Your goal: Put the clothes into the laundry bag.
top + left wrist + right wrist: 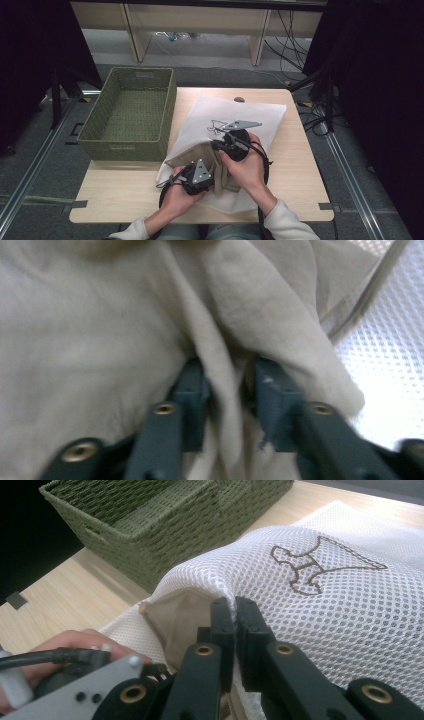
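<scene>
Pinching a fold of the beige cloth (125,340) with my left gripper (227,390): in the left gripper view the jaws sit low centre, nearly closed, with a ridge of fabric squeezed between them and the rest of the cloth spreading over the upper frame. White mesh bag (390,350) shows at right edge there. In the high view the left gripper (197,176) is lower centre, the cloth (192,152) bunched just above it, lying on the mesh bag (235,107), half tucked at the bag's mouth. My right gripper (234,612) is clamped on the bag's rim; in the right gripper view its jaws meet at centre with mesh (320,595) caught between, beige cloth (175,615) visible inside the opening just left of the jaws. High view puts the right gripper (227,142) just above the left one, near it. Green woven basket (131,112) sits upper left on the wooden table (295,165), beside the bag.
</scene>
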Motion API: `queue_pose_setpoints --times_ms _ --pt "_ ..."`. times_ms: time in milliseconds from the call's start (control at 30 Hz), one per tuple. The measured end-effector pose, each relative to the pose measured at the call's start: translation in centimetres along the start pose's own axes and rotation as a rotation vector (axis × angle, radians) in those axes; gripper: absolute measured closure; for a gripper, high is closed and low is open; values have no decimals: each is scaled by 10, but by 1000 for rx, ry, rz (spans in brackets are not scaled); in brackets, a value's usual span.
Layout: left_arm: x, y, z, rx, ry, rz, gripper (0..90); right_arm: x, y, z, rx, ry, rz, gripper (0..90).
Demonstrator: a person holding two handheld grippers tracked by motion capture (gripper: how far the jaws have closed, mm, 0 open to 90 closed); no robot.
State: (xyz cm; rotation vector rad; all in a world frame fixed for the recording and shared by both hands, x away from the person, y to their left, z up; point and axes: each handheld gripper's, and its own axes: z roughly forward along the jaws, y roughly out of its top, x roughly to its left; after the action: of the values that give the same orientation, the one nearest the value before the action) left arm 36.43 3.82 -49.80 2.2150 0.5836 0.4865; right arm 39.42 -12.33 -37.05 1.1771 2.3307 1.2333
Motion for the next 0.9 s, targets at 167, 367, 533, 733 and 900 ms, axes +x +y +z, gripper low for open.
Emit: queue_pose_setpoints --times_ms 167,367,533,733,900 --pt "2 9 7 -52 -1 -59 867 1 0 -1 -7 12 9 881" --pt "8 23 10 -113 6 -81 883 2 2 -4 -23 8 8 882" --pt "15 26 20 -138 55 -77 881 1 2 -7 -32 3 31 882" --pt "16 20 30 -101 34 -51 764 -3 1 -6 -25 -8 48 882" --pt "14 16 17 -128 43 -60 614 -5 1 -4 -23 -6 52 881"
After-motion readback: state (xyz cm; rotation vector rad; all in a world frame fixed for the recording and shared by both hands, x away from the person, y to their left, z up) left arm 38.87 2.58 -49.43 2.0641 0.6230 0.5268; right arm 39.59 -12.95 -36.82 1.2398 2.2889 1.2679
